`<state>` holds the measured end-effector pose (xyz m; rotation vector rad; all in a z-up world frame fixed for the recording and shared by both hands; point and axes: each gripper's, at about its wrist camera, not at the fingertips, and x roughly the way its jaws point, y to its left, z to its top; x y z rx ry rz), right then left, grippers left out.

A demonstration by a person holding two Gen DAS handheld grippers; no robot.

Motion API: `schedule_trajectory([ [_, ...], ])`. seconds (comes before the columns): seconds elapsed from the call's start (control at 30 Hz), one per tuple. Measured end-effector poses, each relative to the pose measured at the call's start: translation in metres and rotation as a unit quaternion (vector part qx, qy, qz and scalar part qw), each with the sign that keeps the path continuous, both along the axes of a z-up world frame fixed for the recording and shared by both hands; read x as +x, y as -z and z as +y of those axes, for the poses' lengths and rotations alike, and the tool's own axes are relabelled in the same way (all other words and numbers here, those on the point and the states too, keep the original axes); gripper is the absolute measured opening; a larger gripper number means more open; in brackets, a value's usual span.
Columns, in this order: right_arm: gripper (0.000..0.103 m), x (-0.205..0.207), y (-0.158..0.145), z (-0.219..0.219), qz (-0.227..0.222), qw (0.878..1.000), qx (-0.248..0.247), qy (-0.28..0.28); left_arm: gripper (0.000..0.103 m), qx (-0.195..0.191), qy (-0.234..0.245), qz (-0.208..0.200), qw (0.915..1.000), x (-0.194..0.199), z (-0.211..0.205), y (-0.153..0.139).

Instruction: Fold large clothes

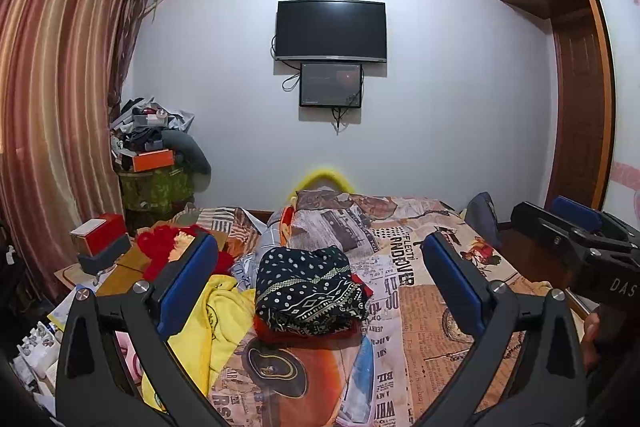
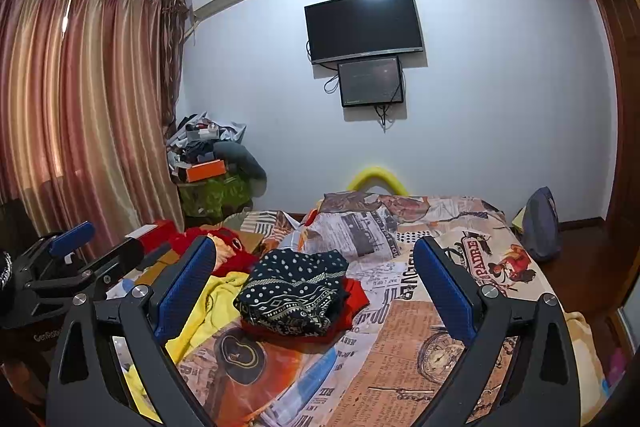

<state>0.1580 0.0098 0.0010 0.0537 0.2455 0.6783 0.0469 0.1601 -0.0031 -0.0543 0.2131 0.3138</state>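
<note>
Both claws empty above the bed, folded bundle dead ahead

The left claw [image 1: 316,279] and the right claw [image 2: 314,277] both hover over the bed [image 1: 440,311] with their blue-padded fingers spread wide, holding nothing. Straight ahead of both, framed between the fingers in each wrist view, lies a dark dotted and patterned garment [image 1: 308,291], already folded into a compact bundle and resting on top of a red garment [image 2: 352,297] whose edges show beneath it and at its right side. The bundle's long axis seems to run roughly across the view, left to right.

To the left of the bundle a yellow garment [image 1: 212,323] lies crumpled and unfolded, partly behind the left finger of each claw – I judge it the likely next piece to fold. It lies on the left claw's side, so that claw looks the nearer one; the right claw would have to cross over the folded bundle to reach it. A further heap of red fabric [image 2: 224,247] sits beyond, toward the curtain [image 2: 80,107], near a red box [image 1: 100,233]
</note>
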Motion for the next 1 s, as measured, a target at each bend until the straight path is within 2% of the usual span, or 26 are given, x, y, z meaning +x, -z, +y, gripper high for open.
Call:
schedule_trajectory([
  [1.0, 0.098, 0.0001, 0.0011, -0.0024, -0.001, 1.000, -0.011, -0.005, 0.103, -0.004, 0.009, 0.005, 0.9999, -0.0027, -0.0051, -0.0014],
])
